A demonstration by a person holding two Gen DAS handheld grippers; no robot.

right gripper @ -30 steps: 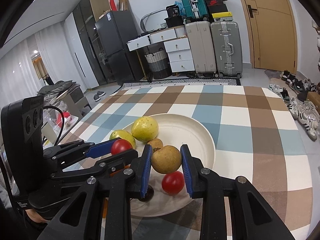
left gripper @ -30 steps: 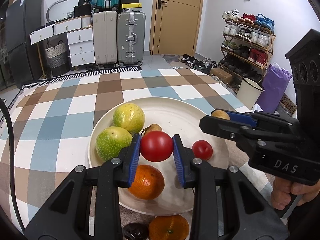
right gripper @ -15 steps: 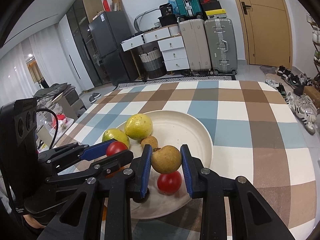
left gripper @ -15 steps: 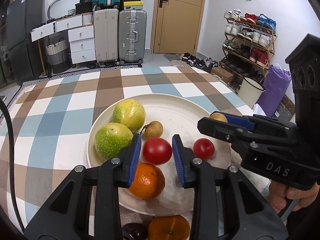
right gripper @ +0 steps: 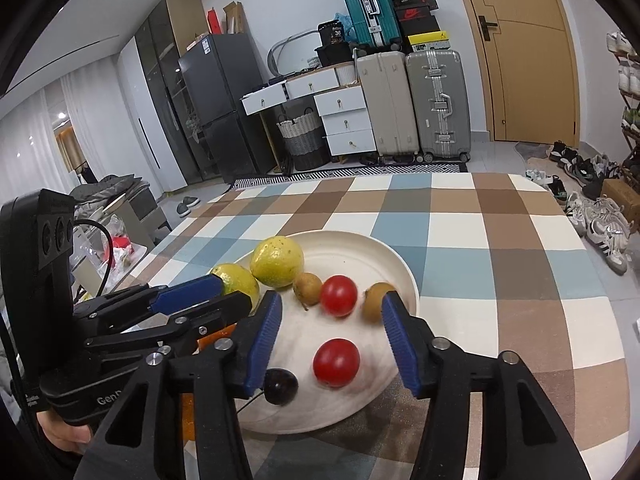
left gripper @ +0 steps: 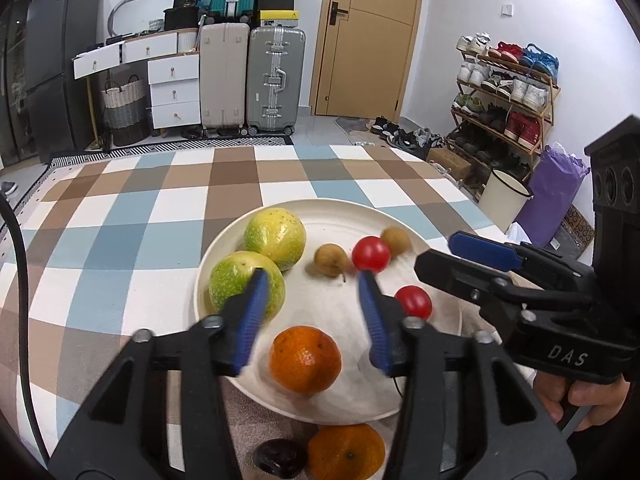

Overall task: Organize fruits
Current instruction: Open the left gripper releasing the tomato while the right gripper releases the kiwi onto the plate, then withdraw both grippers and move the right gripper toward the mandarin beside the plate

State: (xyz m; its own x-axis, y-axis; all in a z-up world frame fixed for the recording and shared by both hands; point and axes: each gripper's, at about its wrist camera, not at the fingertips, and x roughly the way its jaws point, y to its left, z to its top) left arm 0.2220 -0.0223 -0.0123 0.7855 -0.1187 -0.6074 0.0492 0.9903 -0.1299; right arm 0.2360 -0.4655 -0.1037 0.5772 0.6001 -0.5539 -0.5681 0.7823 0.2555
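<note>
Two grippers hang over one cream plate [left gripper: 224, 240], each with its blue-padded fingers spread wide and pinching nothing. The left gripper [left gripper: 316, 312] frames a bare patch of plate; beyond its fingertips lie a small brown fruit [left gripper: 329, 259] and a red tomato [left gripper: 371, 254], with a second brown fruit [left gripper: 396, 240] just behind the tomato. Outside its left finger sit two large green-yellow fruits [left gripper: 275, 238], touching each other; outside its right finger rests another tomato [left gripper: 414, 301], and an orange [left gripper: 305, 359] lies below the gap, nearer the wrist. The right gripper [right gripper: 330, 334] has the nearer tomato between its fingers lower down and the farther one just past the tips.

The spread fingers and the fruit resting free suggest, in my judgement, pieces just set down, grouped by kind: greens together, small ones in a row.

Off the plate, near the left gripper's base, wait a second orange [left gripper: 346, 451] and a dark plum [left gripper: 280, 458], both on the checked tablecloth [left gripper: 120, 220].
</note>
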